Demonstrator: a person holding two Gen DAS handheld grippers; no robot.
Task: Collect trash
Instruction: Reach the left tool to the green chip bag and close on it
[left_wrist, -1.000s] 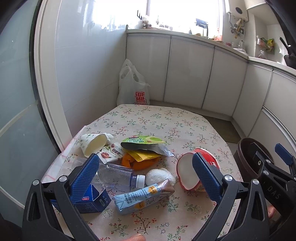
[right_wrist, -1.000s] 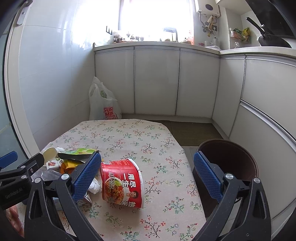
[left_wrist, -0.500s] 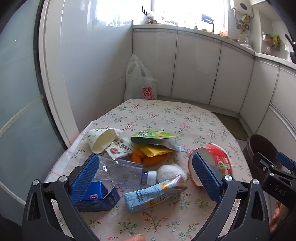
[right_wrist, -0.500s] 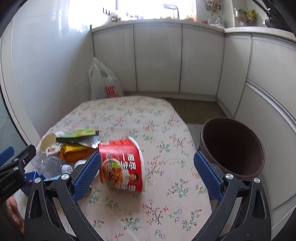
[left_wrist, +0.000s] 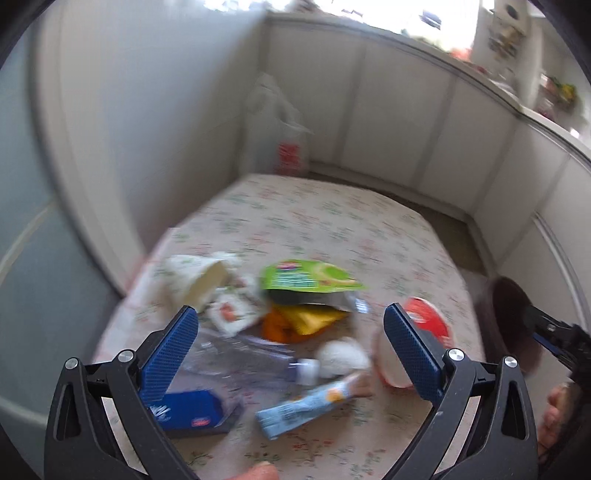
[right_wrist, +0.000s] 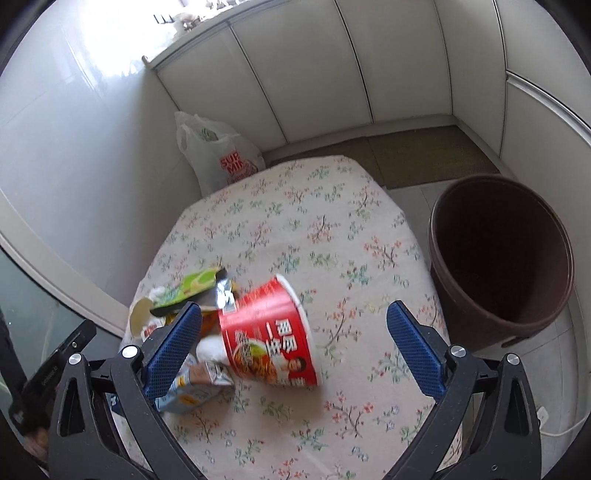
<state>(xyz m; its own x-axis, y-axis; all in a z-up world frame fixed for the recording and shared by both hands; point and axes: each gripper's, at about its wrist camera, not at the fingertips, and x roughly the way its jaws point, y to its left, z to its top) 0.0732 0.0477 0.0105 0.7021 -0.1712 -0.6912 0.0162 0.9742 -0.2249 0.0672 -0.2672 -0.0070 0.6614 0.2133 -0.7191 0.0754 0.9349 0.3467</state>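
Observation:
A pile of trash lies on the floral table (left_wrist: 325, 221): a red noodle cup (right_wrist: 271, 334) on its side, a clear plastic bottle (left_wrist: 243, 360), a light blue carton (left_wrist: 306, 404), a dark blue box (left_wrist: 192, 408), a green snack bag (left_wrist: 306, 277), a paper cup (left_wrist: 195, 277) and a white crumpled ball (left_wrist: 341, 356). My left gripper (left_wrist: 291, 354) is open above the pile, holding nothing. My right gripper (right_wrist: 295, 343) is open above the red noodle cup, which also shows in the left wrist view (left_wrist: 424, 319). A brown bin (right_wrist: 498, 258) stands on the floor right of the table.
A white plastic shopping bag (right_wrist: 221, 158) stands on the floor beyond the table's far edge. White cabinets (right_wrist: 332, 66) line the back and right. A wall and a glass door (left_wrist: 33, 221) run close along the left of the table.
Both grippers have risen and tilted down toward the table. The right one has moved nearer over the red noodle cup. Both stay open and the trash has not moved.

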